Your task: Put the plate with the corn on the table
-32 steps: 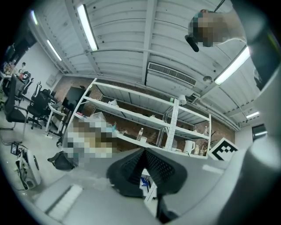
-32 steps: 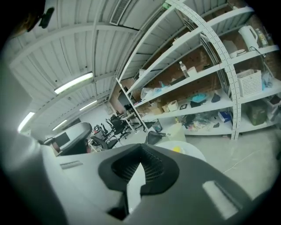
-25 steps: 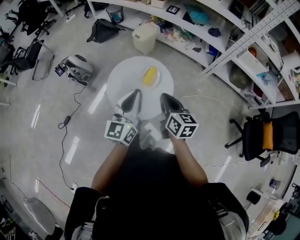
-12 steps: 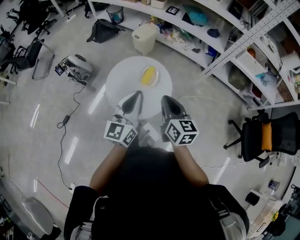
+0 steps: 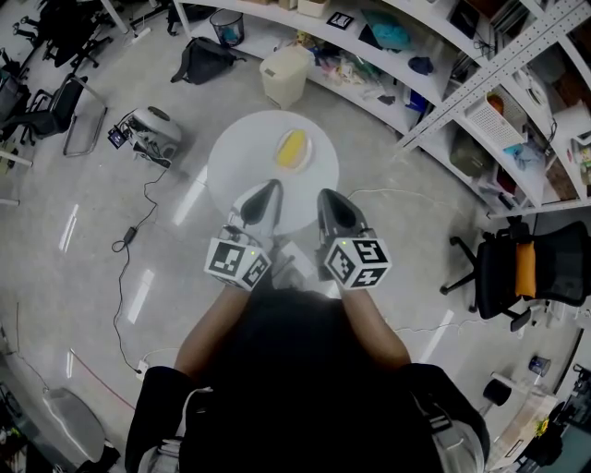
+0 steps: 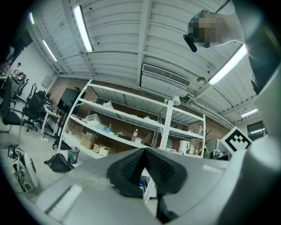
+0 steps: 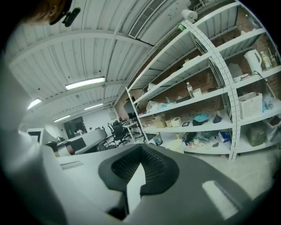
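A white plate [image 5: 295, 150] with a yellow corn cob [image 5: 293, 148] on it rests on the far part of a round white table [image 5: 242, 166] in the head view. Both grippers are held side by side over the table's near edge, short of the plate. The left gripper [image 5: 271, 187] is shut and holds nothing. The right gripper [image 5: 326, 196] is also shut and holds nothing. In the left gripper view the left gripper [image 6: 145, 152] points upward at shelves and ceiling, as does the right gripper [image 7: 140, 150] in the right gripper view. Neither gripper view shows the plate.
Long shelving [image 5: 434, 55] full of items curves behind the table. A beige bin [image 5: 285, 74], a black bag [image 5: 204, 60] and a wire basket [image 5: 226, 25] stand on the floor near it. A small machine [image 5: 153, 134] with cables lies left, and an office chair [image 5: 517, 270] stands right.
Almost nothing differs. The head view has shifted a hair, and both grippers stay shut in the same place near the table's front edge.
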`<state>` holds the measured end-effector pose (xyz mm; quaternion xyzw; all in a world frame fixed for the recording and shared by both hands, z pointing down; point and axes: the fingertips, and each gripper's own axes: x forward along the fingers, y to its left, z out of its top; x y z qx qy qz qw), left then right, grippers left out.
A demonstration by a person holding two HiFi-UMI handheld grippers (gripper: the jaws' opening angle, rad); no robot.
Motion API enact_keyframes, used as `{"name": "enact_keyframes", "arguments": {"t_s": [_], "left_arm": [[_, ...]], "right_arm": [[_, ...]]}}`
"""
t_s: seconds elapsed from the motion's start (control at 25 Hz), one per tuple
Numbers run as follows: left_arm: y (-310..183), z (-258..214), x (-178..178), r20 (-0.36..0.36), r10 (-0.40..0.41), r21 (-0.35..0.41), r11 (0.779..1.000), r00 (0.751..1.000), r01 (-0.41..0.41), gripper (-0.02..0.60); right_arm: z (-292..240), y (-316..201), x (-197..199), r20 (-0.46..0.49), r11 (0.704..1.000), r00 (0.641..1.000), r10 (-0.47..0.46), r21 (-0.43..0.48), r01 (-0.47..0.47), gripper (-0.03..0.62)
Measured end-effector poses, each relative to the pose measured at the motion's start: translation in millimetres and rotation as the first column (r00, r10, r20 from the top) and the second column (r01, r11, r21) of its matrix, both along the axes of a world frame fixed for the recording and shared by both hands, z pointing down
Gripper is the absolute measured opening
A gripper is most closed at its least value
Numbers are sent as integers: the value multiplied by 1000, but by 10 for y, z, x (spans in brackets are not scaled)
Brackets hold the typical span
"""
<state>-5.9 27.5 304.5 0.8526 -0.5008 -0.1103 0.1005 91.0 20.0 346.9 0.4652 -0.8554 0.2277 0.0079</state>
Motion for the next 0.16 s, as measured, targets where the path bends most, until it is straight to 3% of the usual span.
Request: {"name": "enact_keyframes", "arguments": {"t_s": [0.16], "left_arm": [[16,-1,-17,0,-2,3,1000,1000,2,3]], "right_arm": [[-31,27,-56,-1,1000,1000,-18,16,18,8]]}}
